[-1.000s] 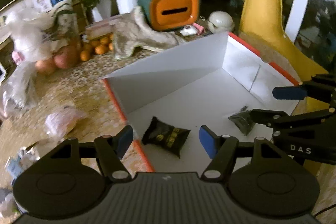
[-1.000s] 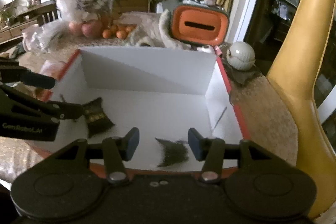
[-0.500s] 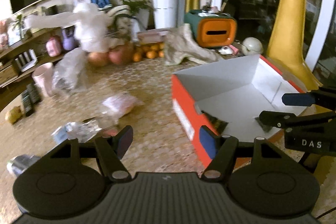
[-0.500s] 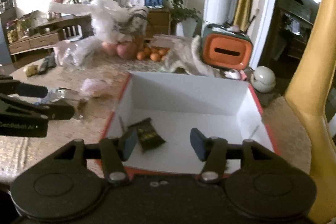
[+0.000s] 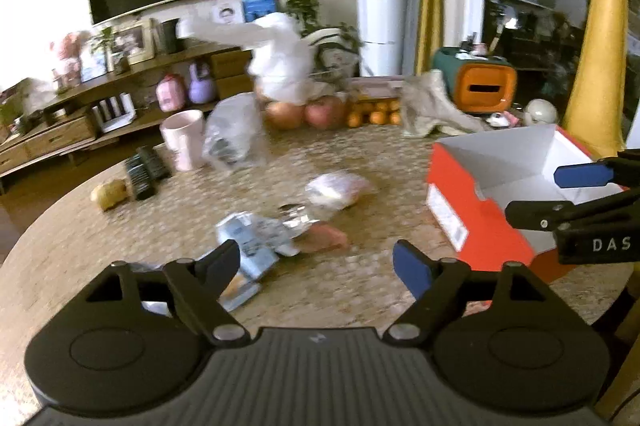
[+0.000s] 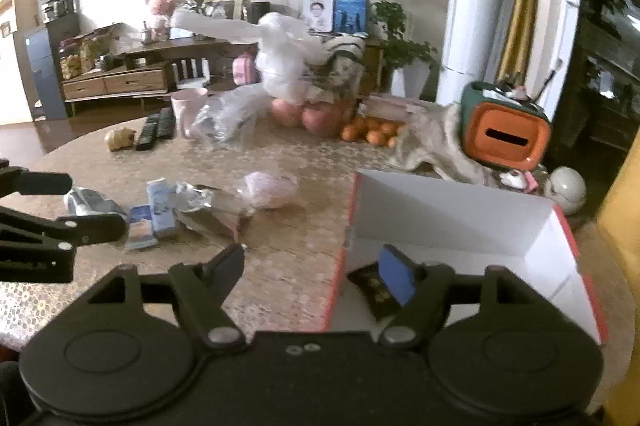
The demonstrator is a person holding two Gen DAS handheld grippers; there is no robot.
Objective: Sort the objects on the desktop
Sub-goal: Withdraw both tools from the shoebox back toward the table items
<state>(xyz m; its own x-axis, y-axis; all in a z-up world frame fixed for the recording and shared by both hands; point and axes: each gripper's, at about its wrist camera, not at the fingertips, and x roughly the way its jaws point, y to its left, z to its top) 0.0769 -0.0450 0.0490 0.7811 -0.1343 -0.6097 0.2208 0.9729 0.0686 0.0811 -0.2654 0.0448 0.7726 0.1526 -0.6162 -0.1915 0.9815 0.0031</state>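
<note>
A red box with white inside (image 5: 472, 214) (image 6: 452, 214) stands on the table's right side. A black snack packet (image 6: 370, 288) lies in it. Loose packets lie left of the box: a pale blue carton (image 5: 250, 240) (image 6: 160, 206), a silver foil wrapper (image 5: 294, 216) (image 6: 196, 194) and a pink bag (image 5: 336, 186) (image 6: 268, 188). My left gripper (image 5: 316, 266) is open and empty, over the table just short of the packets. My right gripper (image 6: 312, 274) is open and empty, astride the box's left wall.
At the back of the table stand a pink cup (image 5: 182, 138), clear bags (image 5: 232, 138), apples and oranges (image 5: 320, 112), a cloth (image 5: 428, 106), an orange and green container (image 5: 484, 86) and remotes (image 5: 142, 172). A yellow chair back (image 5: 596, 46) rises behind the box.
Both grippers have swung left and pulled back from over the box toward the loose packets. Both stayed open and empty.
</note>
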